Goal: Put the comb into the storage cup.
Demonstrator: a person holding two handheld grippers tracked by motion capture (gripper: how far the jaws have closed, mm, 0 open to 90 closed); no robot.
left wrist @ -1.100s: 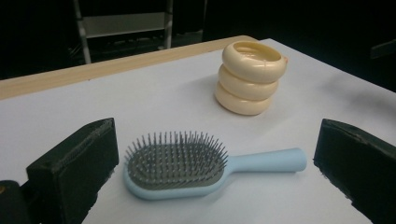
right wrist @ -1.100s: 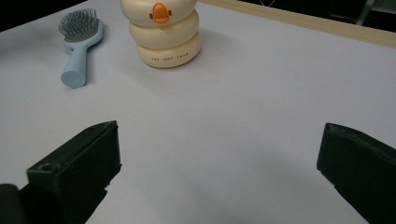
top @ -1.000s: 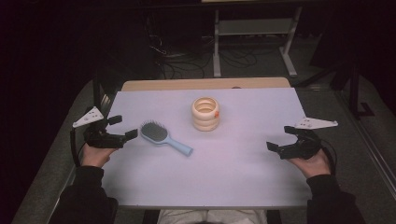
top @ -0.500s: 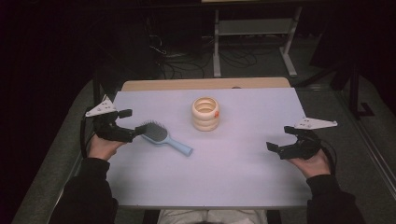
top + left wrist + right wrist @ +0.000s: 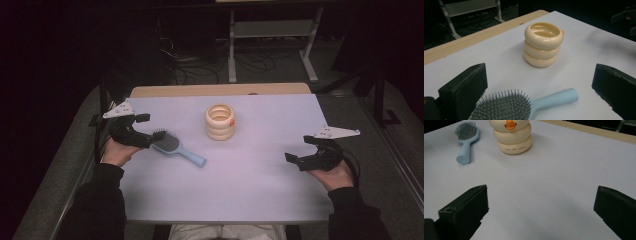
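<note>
Now the left tongs (image 5: 146,131) have moved in from the desk's left edge and sit right at the head of the light-blue plastic hairbrush with grey bristles (image 5: 176,147), jaws spread wide on either side of it, nothing gripped yet. A second ago they were well clear of it near the left edge. My read: this is the approach for a pick on the brush; closing is the next step.

Right tongs (image 5: 304,149) are unchanged near the right edge, jaws open and empty, resting low over the pale lilac desk (image 5: 260,190).

The brush lies flat, bristles up, left of centre, with the handle pointing toward the desk's near edge and middle. In the left gripper view the oval paddle head (image 5: 502,108) sits low between the two black jaws, closer to the left one, with the smooth rounded handle running off to the right.

The cream glossy holder shaped like three stacked rings (image 5: 220,121) stands upright at centre, toward the far edge, apart from the brush. It is hollow and open on top, with a small orange beak on one side (image 5: 509,124).
</note>
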